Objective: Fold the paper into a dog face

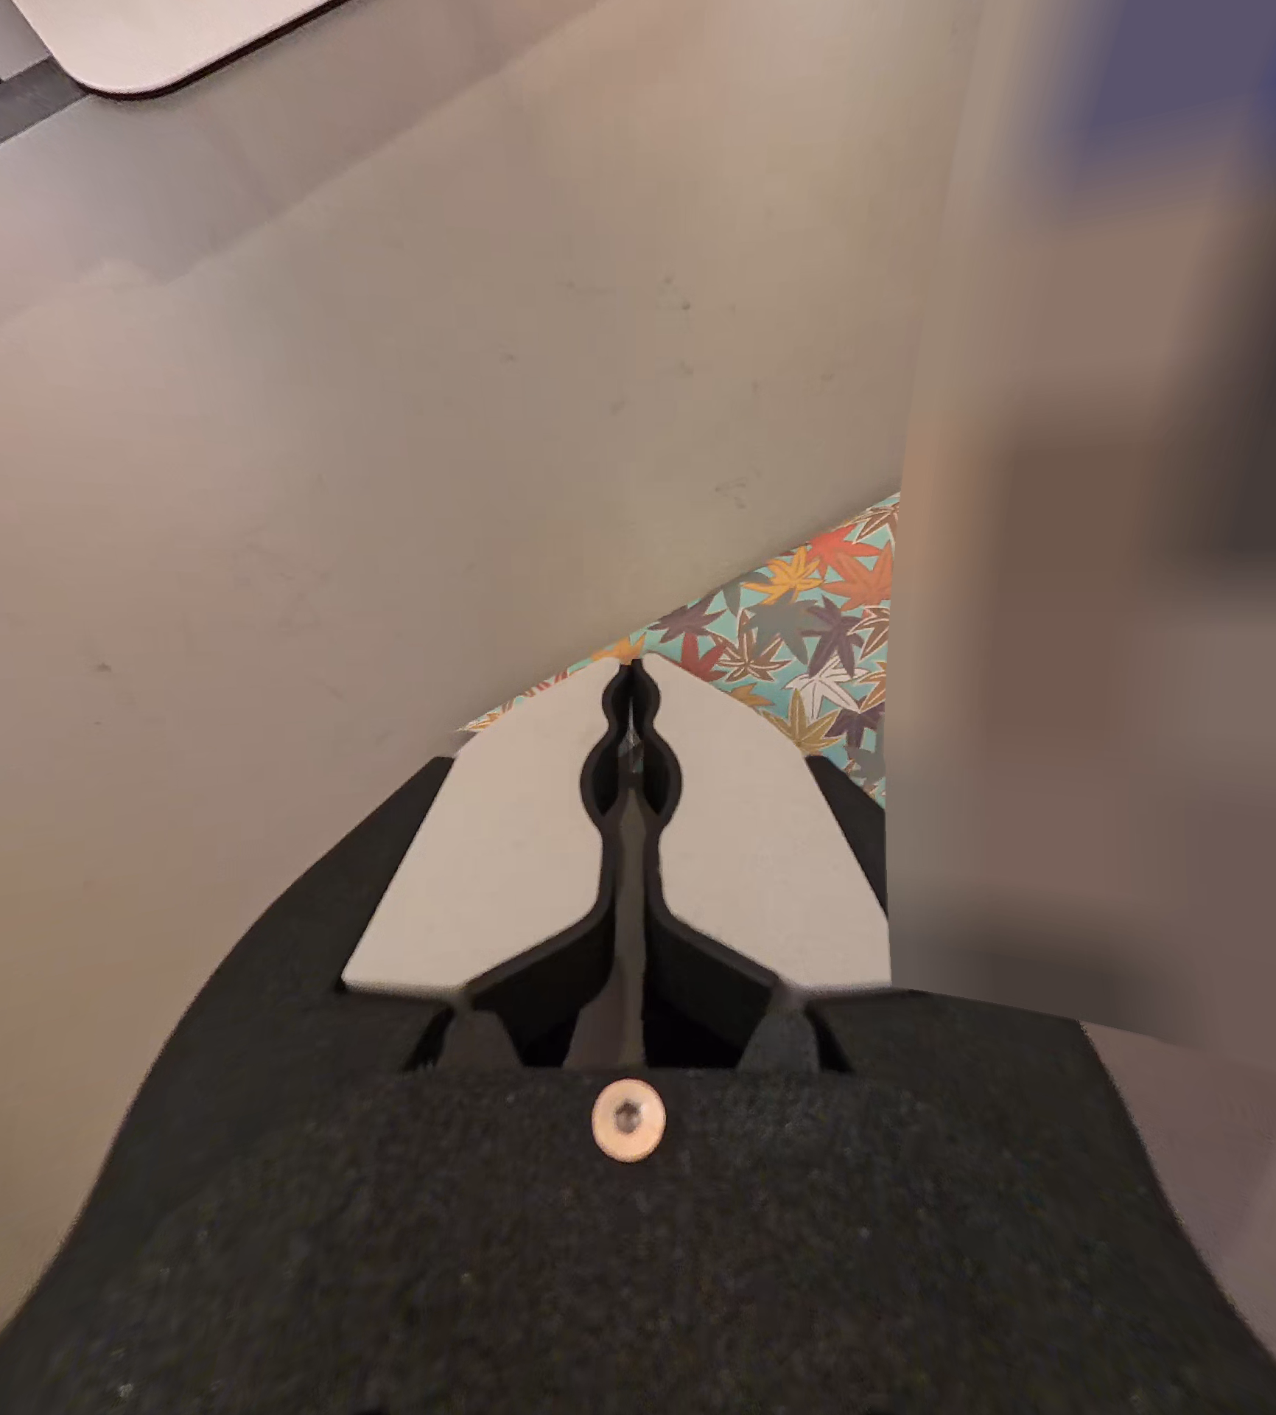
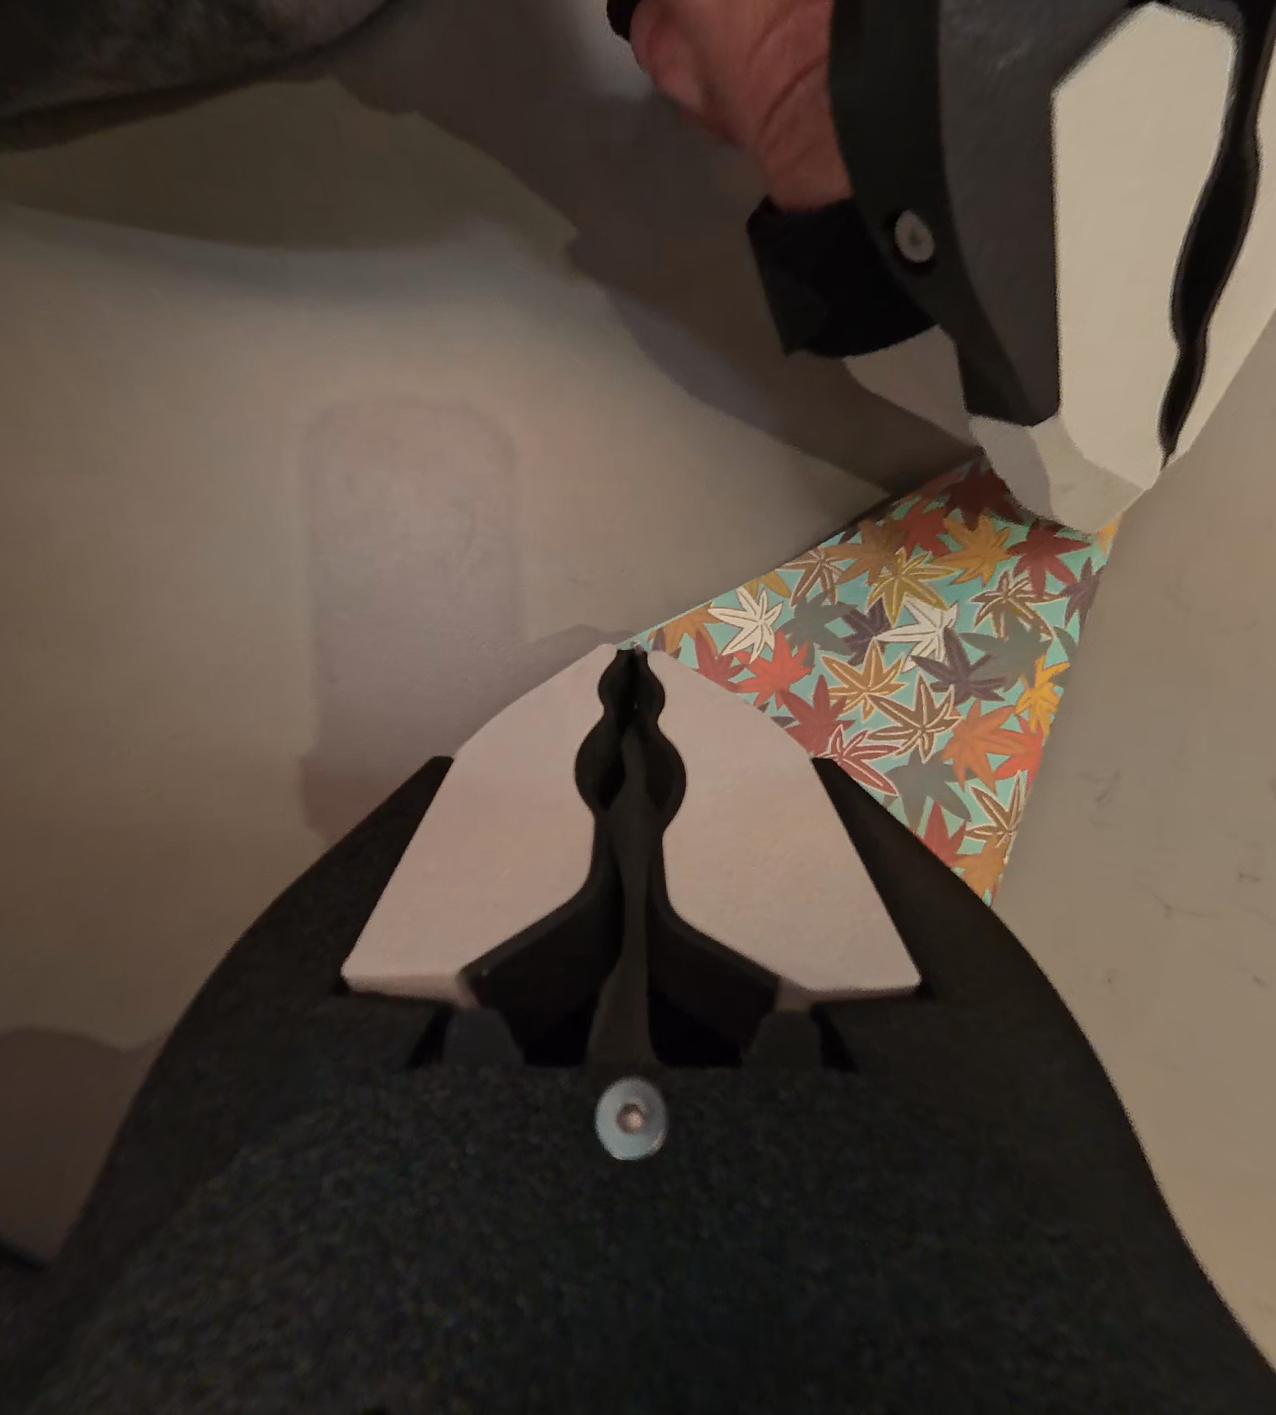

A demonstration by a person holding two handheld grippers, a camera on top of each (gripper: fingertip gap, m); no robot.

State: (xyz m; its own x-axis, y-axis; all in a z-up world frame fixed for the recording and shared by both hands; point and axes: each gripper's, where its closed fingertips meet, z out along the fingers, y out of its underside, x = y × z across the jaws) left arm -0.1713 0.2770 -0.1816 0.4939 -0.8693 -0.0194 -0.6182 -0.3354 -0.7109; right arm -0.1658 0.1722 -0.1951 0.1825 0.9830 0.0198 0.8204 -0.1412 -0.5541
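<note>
- Pale grey tabletop [image 1: 405, 429] filling most of both views, faintly scuffed, with soft shadows across it.
- Blurred patch down the right side of the left wrist view, hiding whatever is behind it.
- Grey fabric, probably a sleeve [image 2: 122, 61], at the top left corner of the right wrist view; too soft to tell more.
- White rounded-corner board [image 1: 160, 46] with a dark edge at the top left of the left wrist view, well apart from the paper.
- Leaf-patterned paper [image 2: 918, 666] lying flat on the table as a folded triangle: teal ground with orange, yellow, purple, grey and white maple leaves. Partly cut off by the blurred patch in the left wrist view [image 1: 796, 635].
- Left gripper [image 1: 629, 670], black body with white finger faces, jaws closed together, tips pinched on the edge of the paper near one corner.
- Right gripper [image 2: 629, 657], same build, jaws likewise closed, tips at the paper's near left corner and apparently nipping its edge, though the contact itself is small and shadowed.
- Left gripper again in the right wrist view [image 2: 1063, 490], tips down on the far corner of the triangle.
- Person's hand [image 2: 742, 92] wrapped round that gripper's black handle at the top of the view.
</note>
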